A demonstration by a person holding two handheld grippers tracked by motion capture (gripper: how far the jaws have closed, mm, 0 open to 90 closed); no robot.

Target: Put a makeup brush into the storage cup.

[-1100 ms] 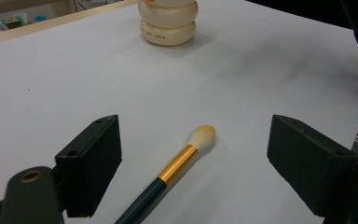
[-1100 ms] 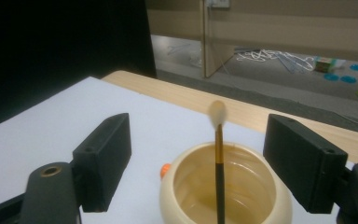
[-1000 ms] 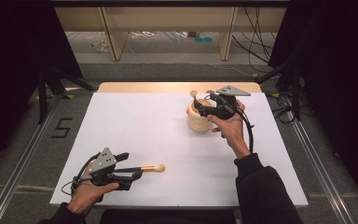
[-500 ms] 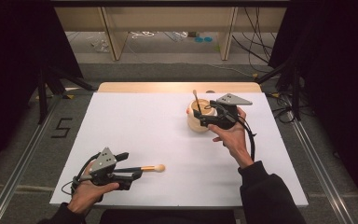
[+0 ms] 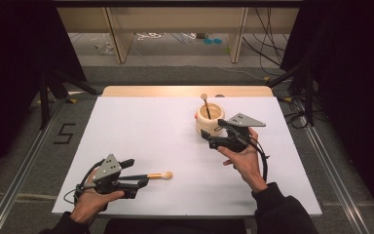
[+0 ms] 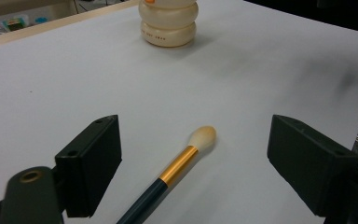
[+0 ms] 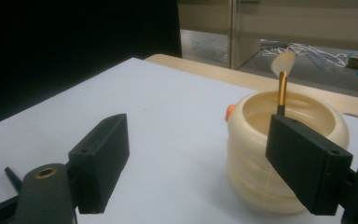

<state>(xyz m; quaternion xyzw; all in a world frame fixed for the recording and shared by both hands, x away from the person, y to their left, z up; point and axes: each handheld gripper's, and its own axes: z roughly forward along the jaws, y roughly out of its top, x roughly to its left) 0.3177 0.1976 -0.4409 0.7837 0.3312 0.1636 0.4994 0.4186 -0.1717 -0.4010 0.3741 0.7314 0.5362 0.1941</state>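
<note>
While both tongs gape wide, a brush (image 5: pixel 157 176) lies on the white tabletop (image 5: pixel 141 131) amid dark surroundings.

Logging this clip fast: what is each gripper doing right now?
Left gripper: open, brush lying between its fingers.
Right gripper: open, holding nothing, beside the pot.

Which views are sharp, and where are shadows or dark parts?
High view: white table evenly lit, black at both sides. Left gripper view: brush fairly sharp, a soft shadow beside the cream pot. Right gripper view: pot a little soft, dark at upper left, the near tongs blurred.
</note>
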